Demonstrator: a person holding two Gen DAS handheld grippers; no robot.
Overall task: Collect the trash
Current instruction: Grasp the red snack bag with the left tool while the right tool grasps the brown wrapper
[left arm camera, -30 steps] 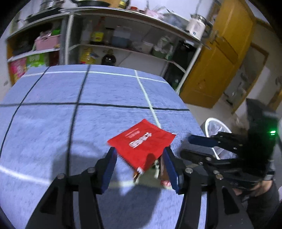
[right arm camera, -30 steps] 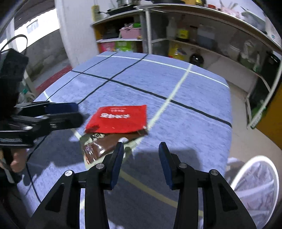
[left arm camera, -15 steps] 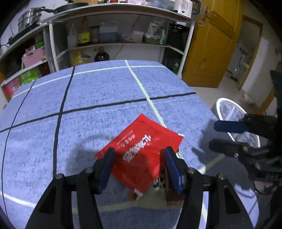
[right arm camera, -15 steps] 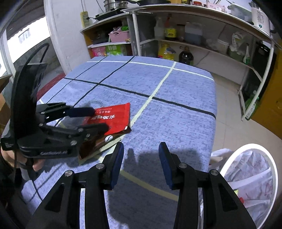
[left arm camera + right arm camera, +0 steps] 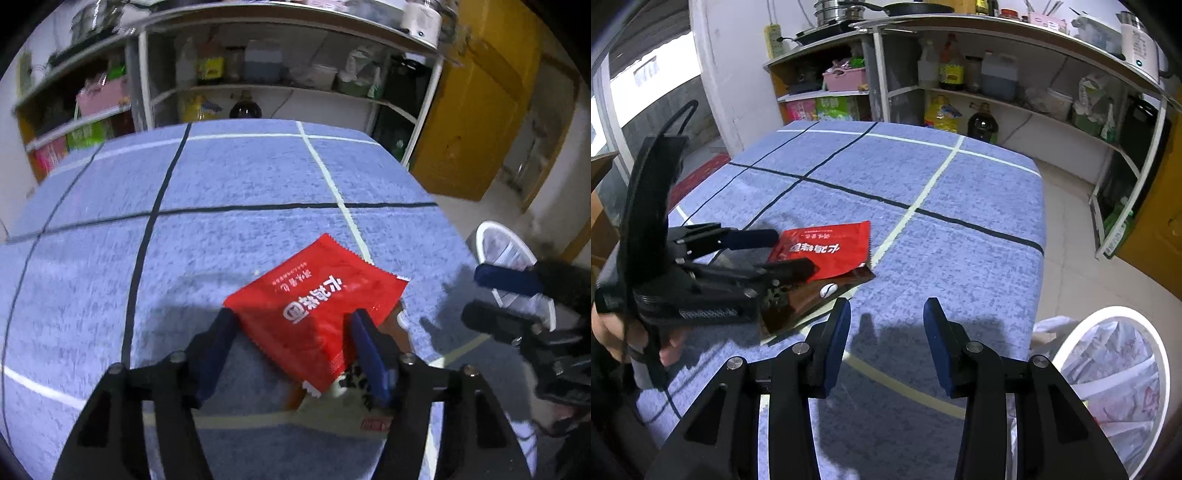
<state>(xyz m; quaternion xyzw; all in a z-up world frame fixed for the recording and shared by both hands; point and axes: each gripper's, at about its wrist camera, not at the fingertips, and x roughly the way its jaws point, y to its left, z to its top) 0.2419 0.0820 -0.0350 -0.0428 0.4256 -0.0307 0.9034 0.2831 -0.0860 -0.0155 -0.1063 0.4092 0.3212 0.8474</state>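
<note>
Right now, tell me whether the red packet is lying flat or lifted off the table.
Lying flat. The red packet rests on a brown wrapper, between the open left gripper fingers.

Tabletop (image 5: 960,236), covered in blue cloth with black and pale grid lines, carries a red sachet (image 5: 827,253) at centre-left, lying over a brown wrapper (image 5: 812,295).

Left gripper (image 5: 291,328): lower centre of its own view, angled down, jaws spread wide, nothing clamped. In the right wrist view it's at centre left, a bare hand (image 5: 613,328) on its grip at the left edge. Right gripper (image 5: 886,325): lower centre, angled down, jaws apart, nothing between. In the left wrist view it's at the right edge.
</note>
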